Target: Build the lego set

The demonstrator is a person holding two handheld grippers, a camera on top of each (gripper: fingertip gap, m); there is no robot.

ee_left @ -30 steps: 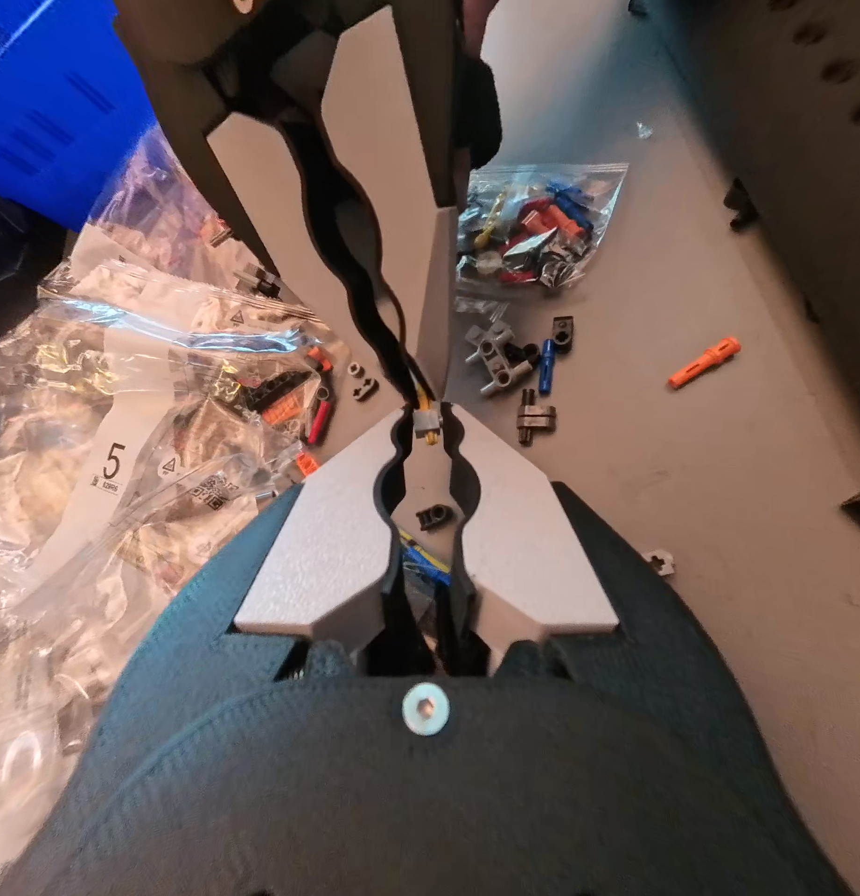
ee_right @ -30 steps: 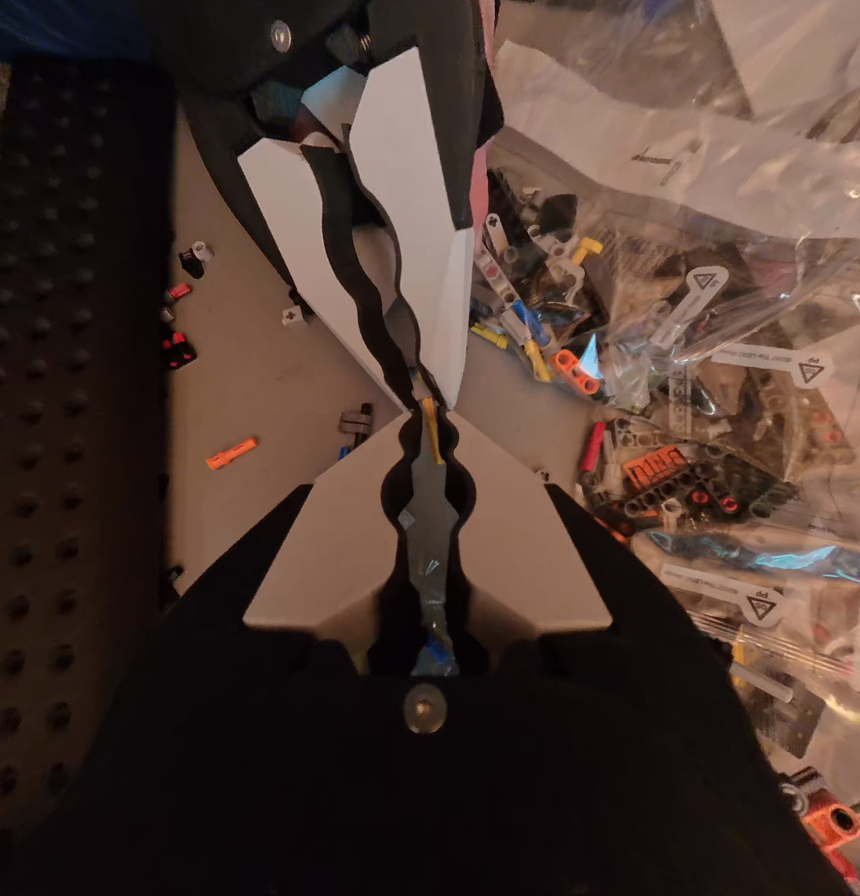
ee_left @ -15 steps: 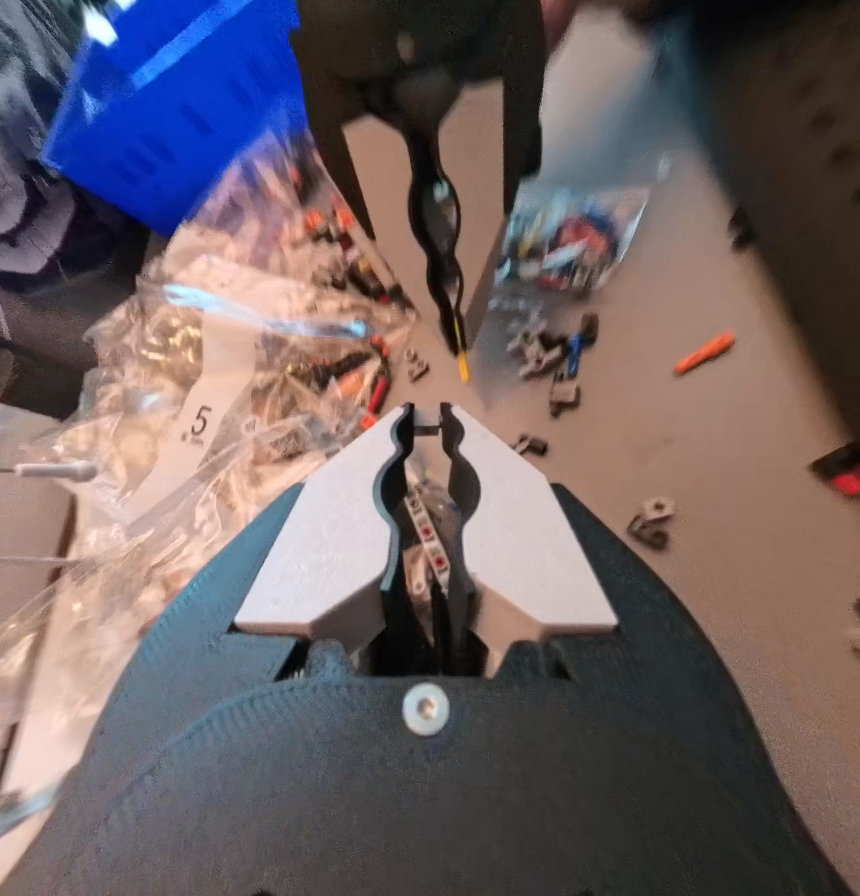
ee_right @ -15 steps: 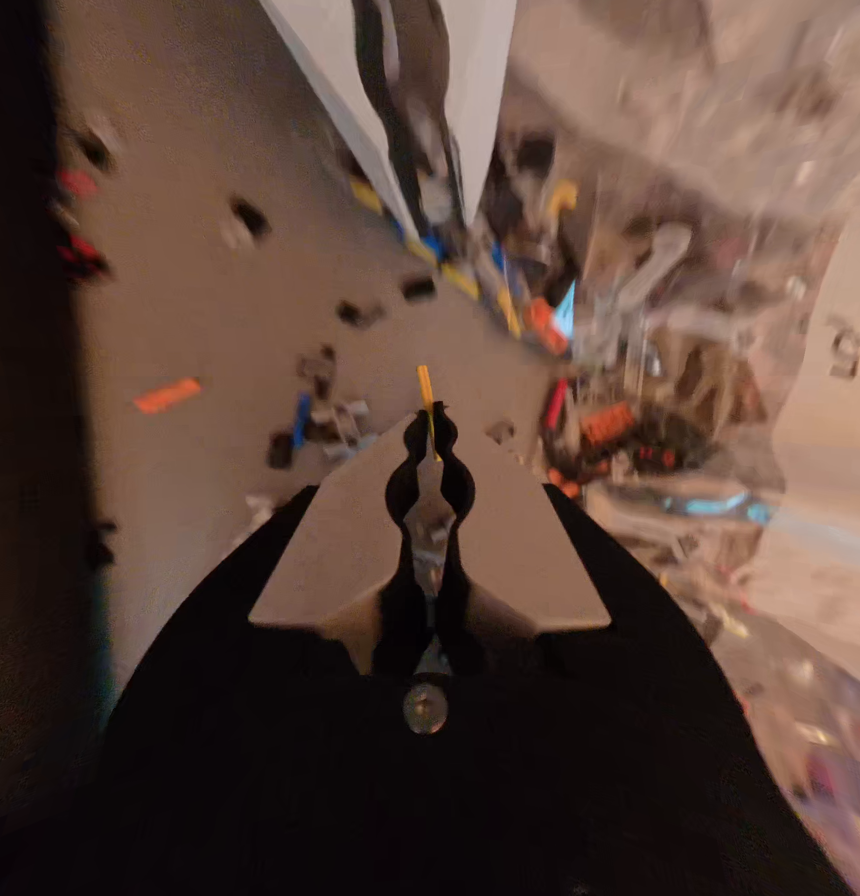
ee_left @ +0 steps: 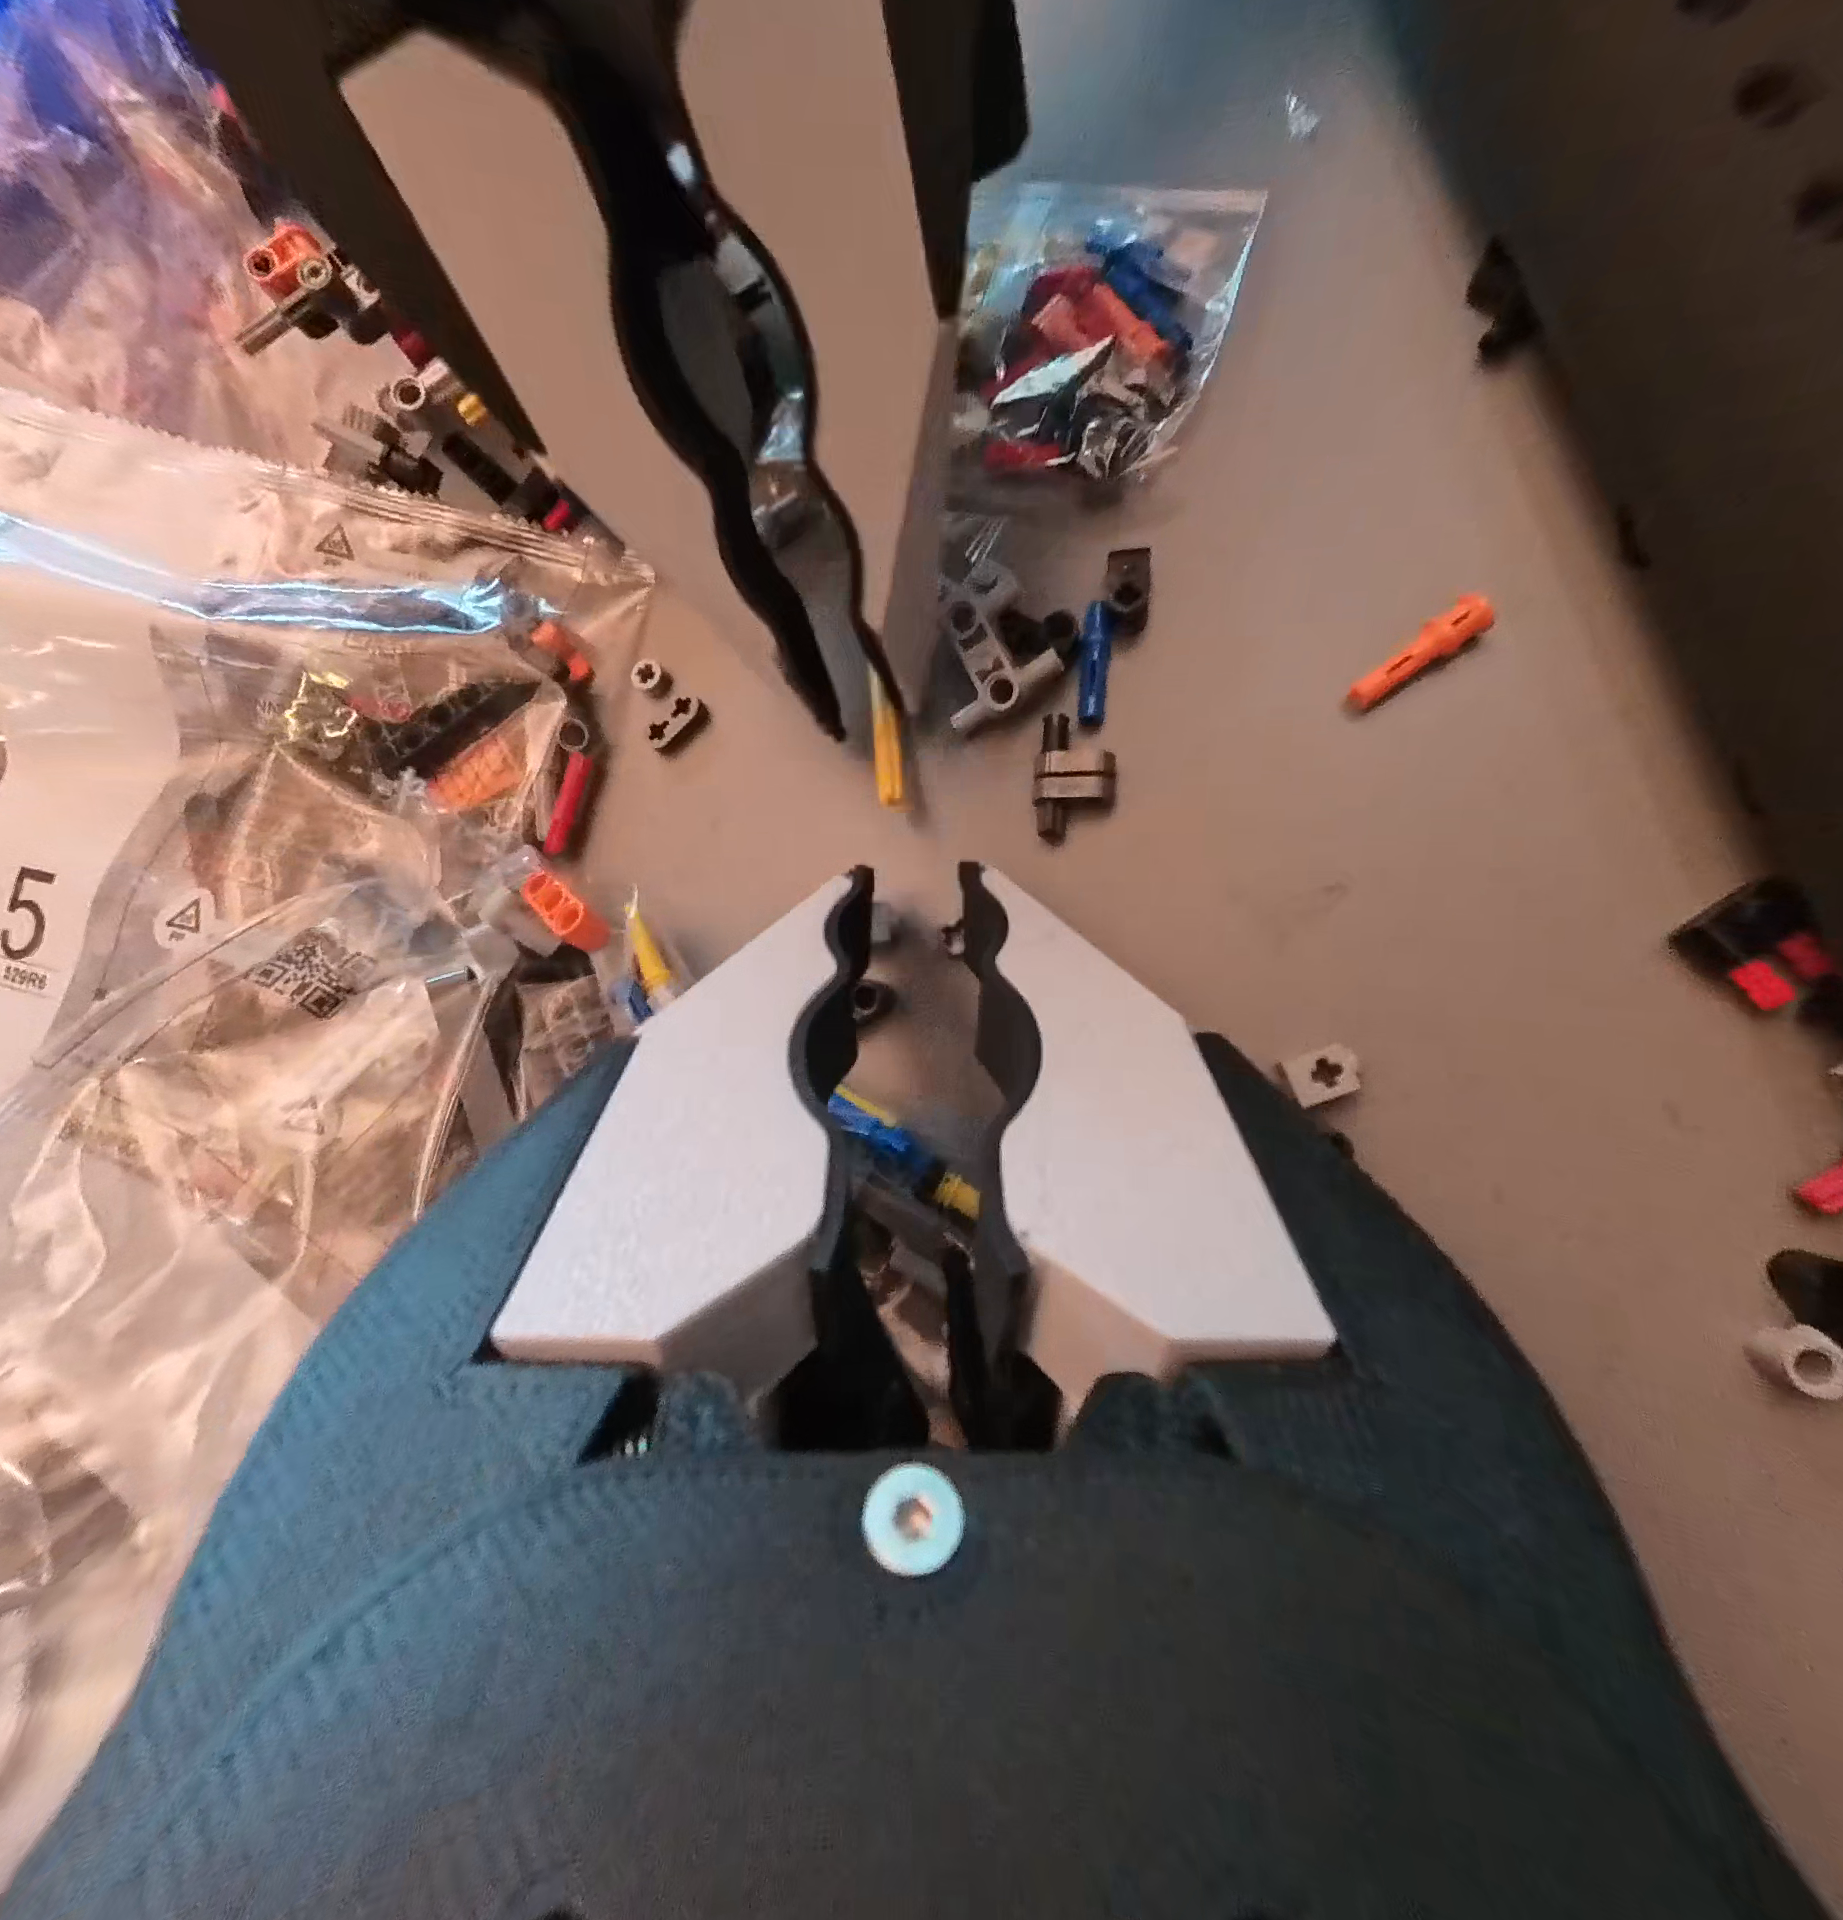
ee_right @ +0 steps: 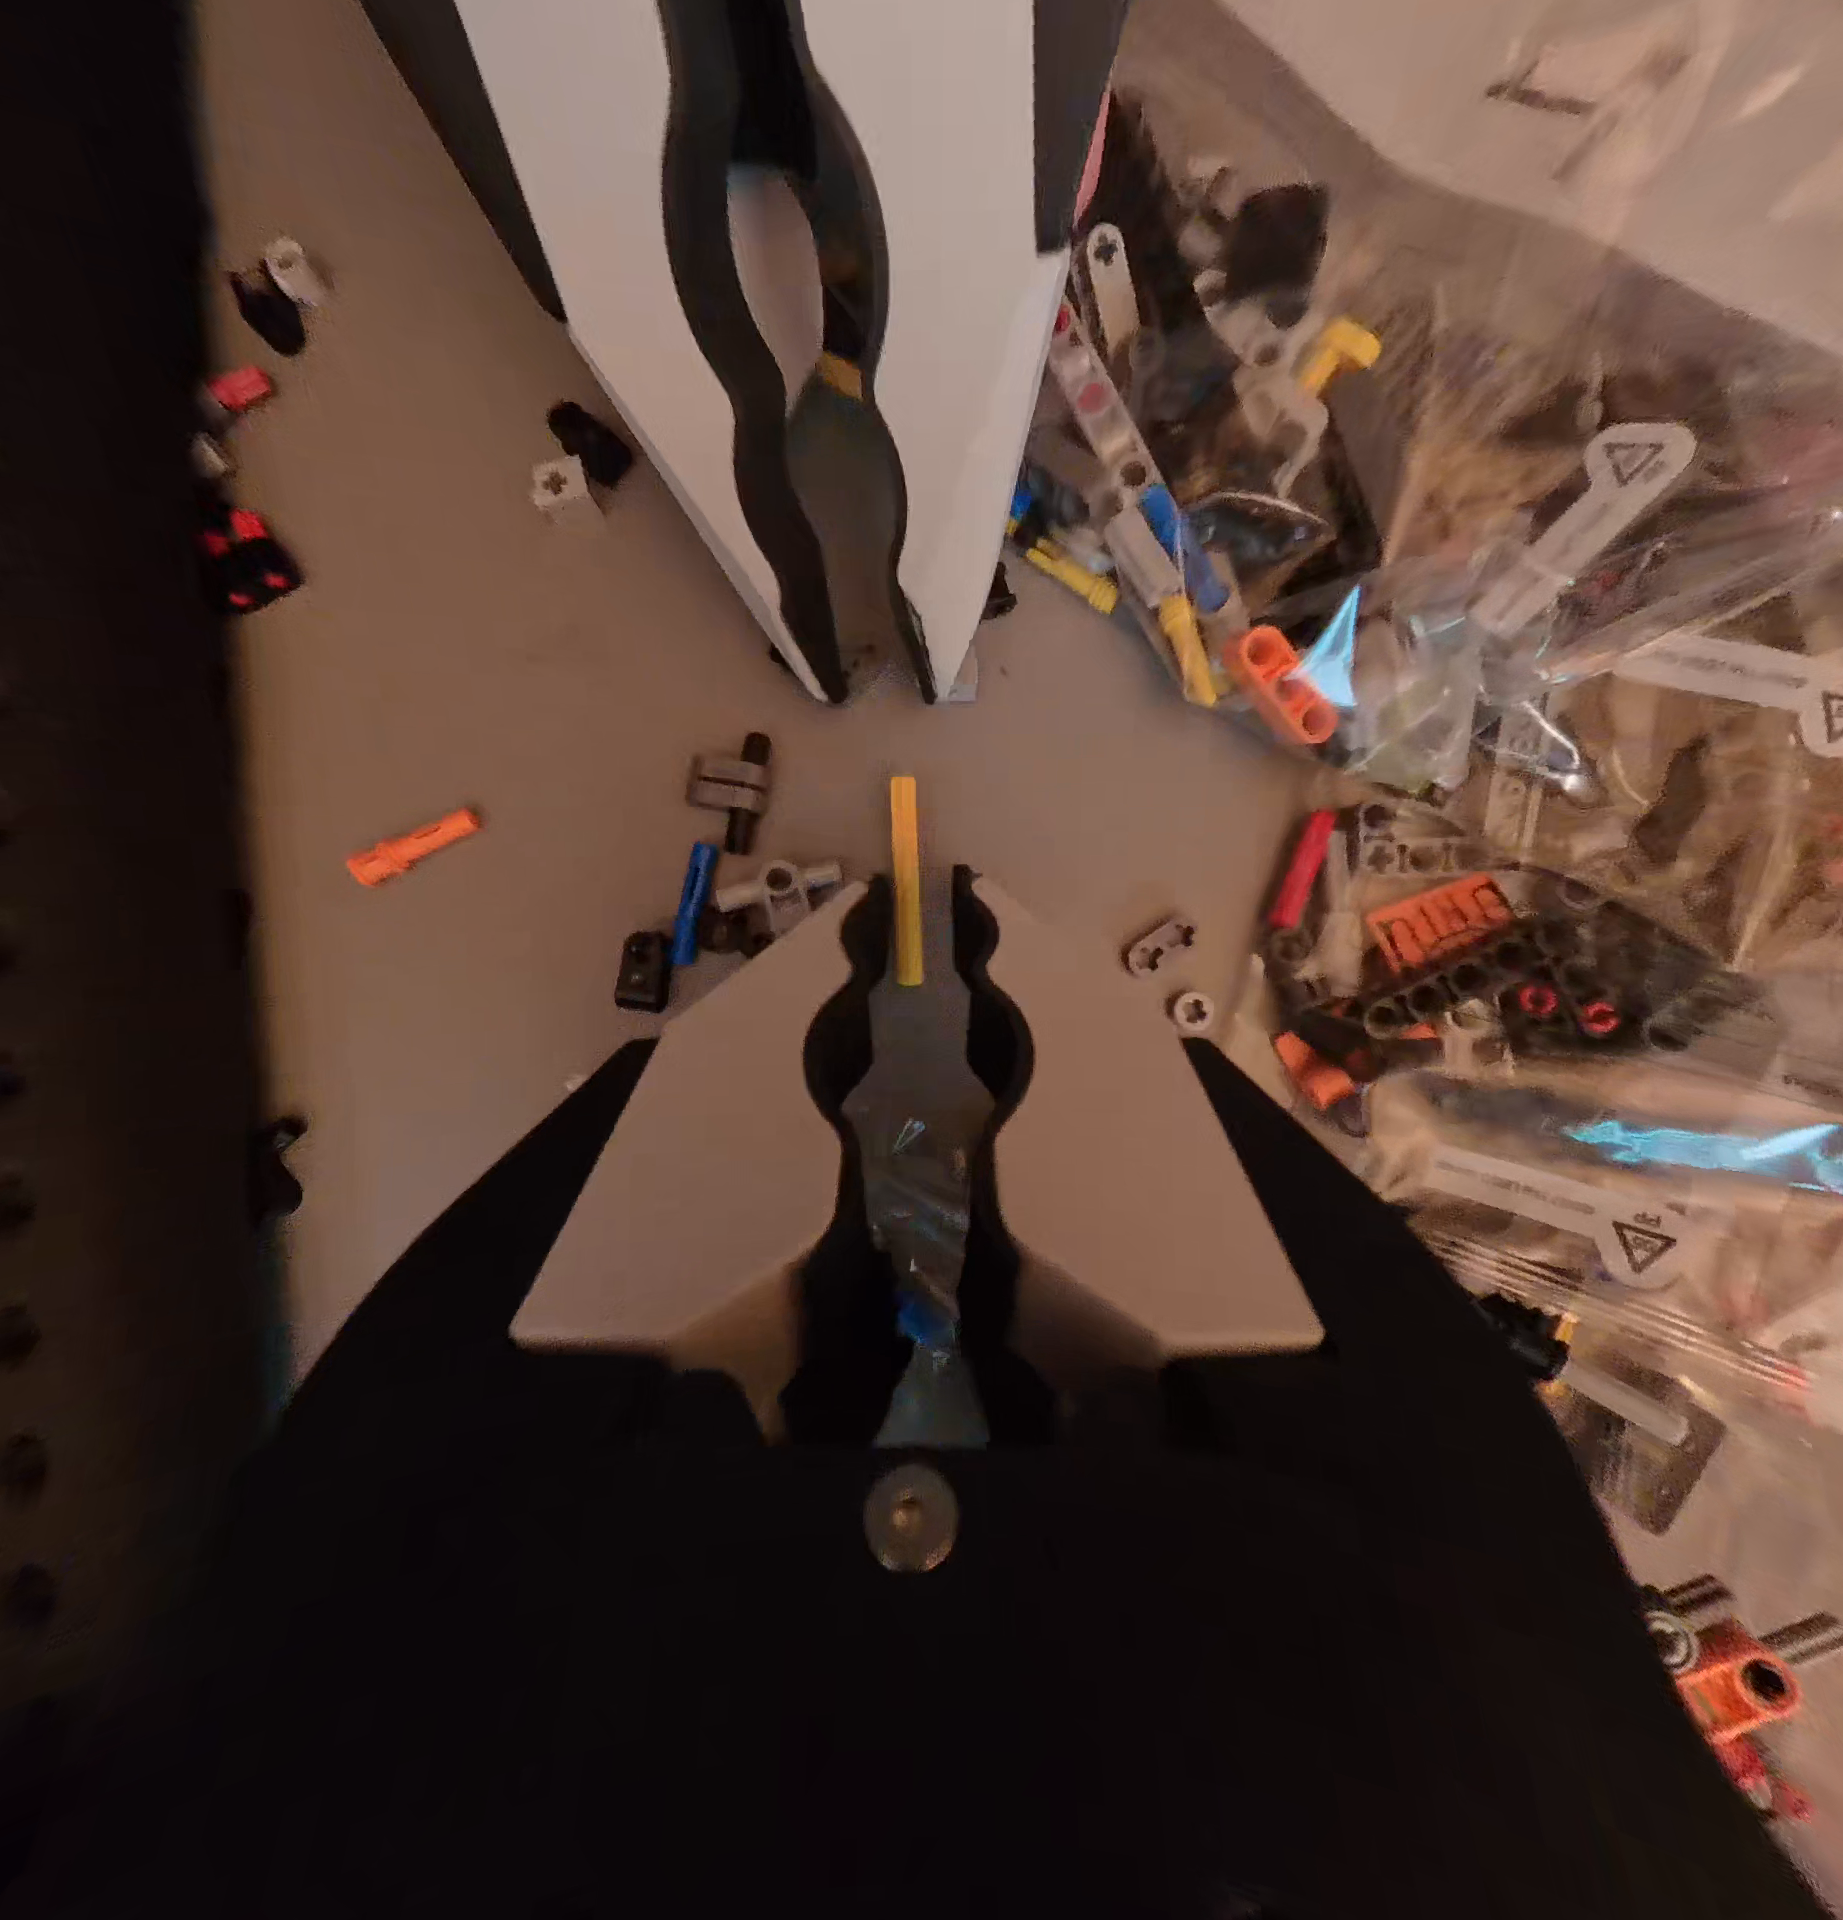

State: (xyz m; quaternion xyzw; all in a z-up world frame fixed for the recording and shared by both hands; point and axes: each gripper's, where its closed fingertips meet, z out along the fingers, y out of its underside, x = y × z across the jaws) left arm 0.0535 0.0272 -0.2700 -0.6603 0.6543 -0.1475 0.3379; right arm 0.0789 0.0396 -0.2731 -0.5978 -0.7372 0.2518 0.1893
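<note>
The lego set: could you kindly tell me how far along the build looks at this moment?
Early days. Done: only small sub-assemblies lie on the table, such as the grey connector cluster. In hand: the right tongs grip a yellow axle, and the left tongs stand open opposite. Left: the parts bags look full, and loose bits like the orange pin lie unused.
</note>
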